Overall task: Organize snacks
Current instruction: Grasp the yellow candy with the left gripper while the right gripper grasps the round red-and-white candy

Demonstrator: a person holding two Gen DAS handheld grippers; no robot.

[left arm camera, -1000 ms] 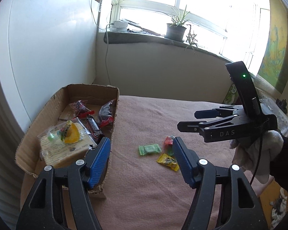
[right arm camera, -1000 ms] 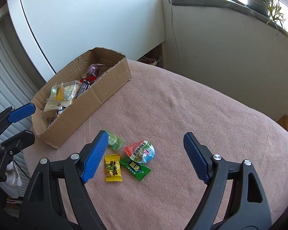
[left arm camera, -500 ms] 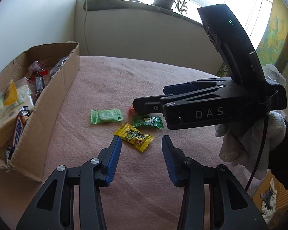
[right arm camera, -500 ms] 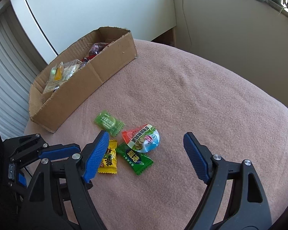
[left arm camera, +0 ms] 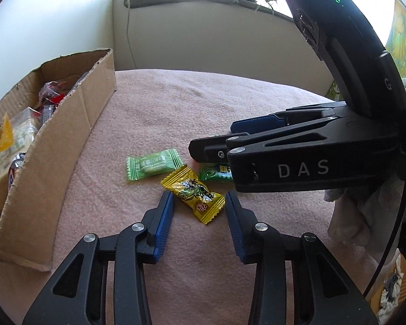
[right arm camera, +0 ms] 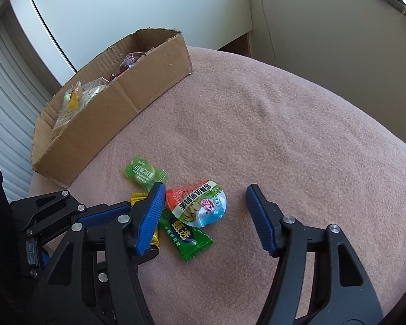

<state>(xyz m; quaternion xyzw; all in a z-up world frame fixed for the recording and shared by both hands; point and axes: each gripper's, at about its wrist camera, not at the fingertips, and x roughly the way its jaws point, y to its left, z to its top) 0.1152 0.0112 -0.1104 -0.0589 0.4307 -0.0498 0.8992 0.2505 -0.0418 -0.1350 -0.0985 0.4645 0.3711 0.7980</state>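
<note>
Two pairs of fingers close in, neither gripping yet: my left gripper (left arm camera: 199, 203) straddles the yellow crinkled candy wrapper (left arm camera: 193, 192), my right gripper (right arm camera: 205, 205) brackets the round red-and-blue foil snack pack (right arm camera: 200, 207), jaws still apart. Both snacks lie on the pink blanket (right arm camera: 284, 135). Next I pinch each, then carry them to the open cardboard box (right arm camera: 149, 86) nearby.

My left claw (left arm camera: 199, 205) and right claw (right arm camera: 205, 208) are black frames with silver rivets, ribbed blue pads (left arm camera: 165, 224), white "DAS" lettering and a black cable.
</note>
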